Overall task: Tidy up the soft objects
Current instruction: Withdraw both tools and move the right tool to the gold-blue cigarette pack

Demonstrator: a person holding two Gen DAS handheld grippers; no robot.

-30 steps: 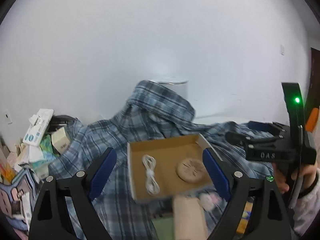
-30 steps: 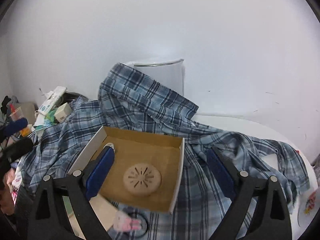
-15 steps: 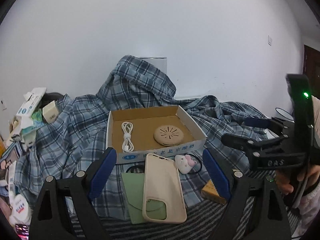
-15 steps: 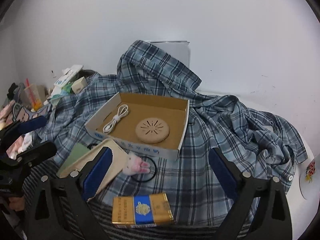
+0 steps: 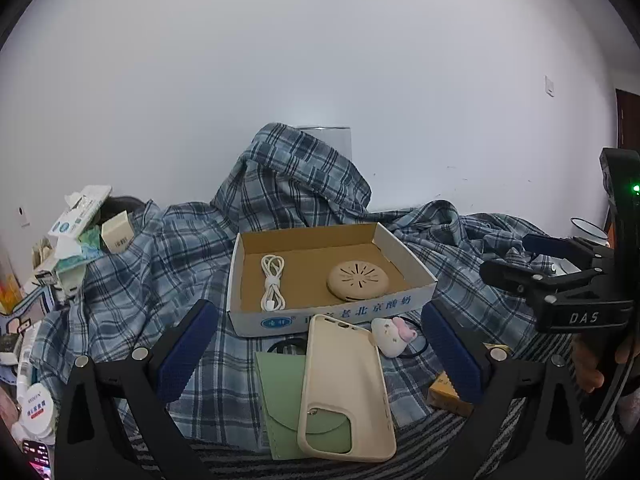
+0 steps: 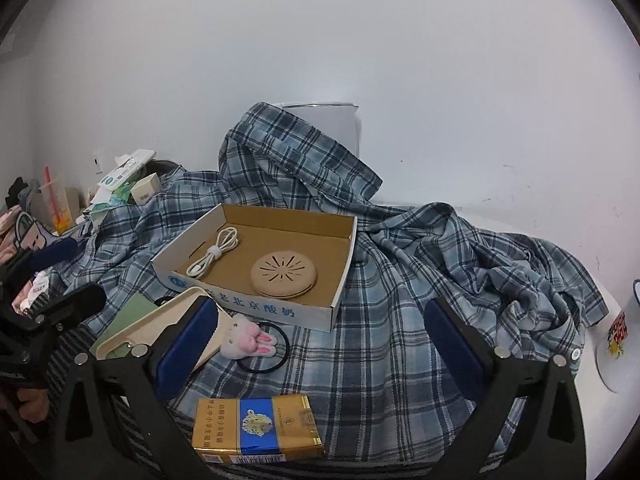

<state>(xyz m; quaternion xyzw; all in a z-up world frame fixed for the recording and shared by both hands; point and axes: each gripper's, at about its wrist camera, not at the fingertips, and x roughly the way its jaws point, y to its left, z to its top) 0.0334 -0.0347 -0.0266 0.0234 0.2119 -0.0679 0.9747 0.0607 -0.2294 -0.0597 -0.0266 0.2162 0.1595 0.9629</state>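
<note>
An open cardboard box [image 5: 332,312] [image 6: 280,312] sits on a blue plaid shirt [image 5: 160,272] [image 6: 400,344]. Inside lie a coiled white cable [image 5: 273,282] [image 6: 214,256] and a round beige pad [image 5: 359,281] [image 6: 285,274]. In front lie a cream phone case [image 5: 345,392] [image 6: 188,322], a green pouch [image 5: 280,392] [image 6: 128,316] and a plush bunny hair tie [image 5: 394,334] [image 6: 250,340]. My left gripper [image 5: 320,348] is open and empty over the case. My right gripper [image 6: 320,344] is open and empty over the shirt.
A gold and blue cigarette pack [image 6: 256,428] [image 5: 446,394] lies at the front. Boxes and packets [image 5: 80,232] [image 6: 128,184] pile at the left. A white appliance [image 6: 332,124] stands behind the shirt. A white plate [image 6: 616,340] sits at the right.
Both grippers have pulled back and up from the box. The phone case, pouch, bunny hair tie and cigarette pack have come into view in front of the box.
</note>
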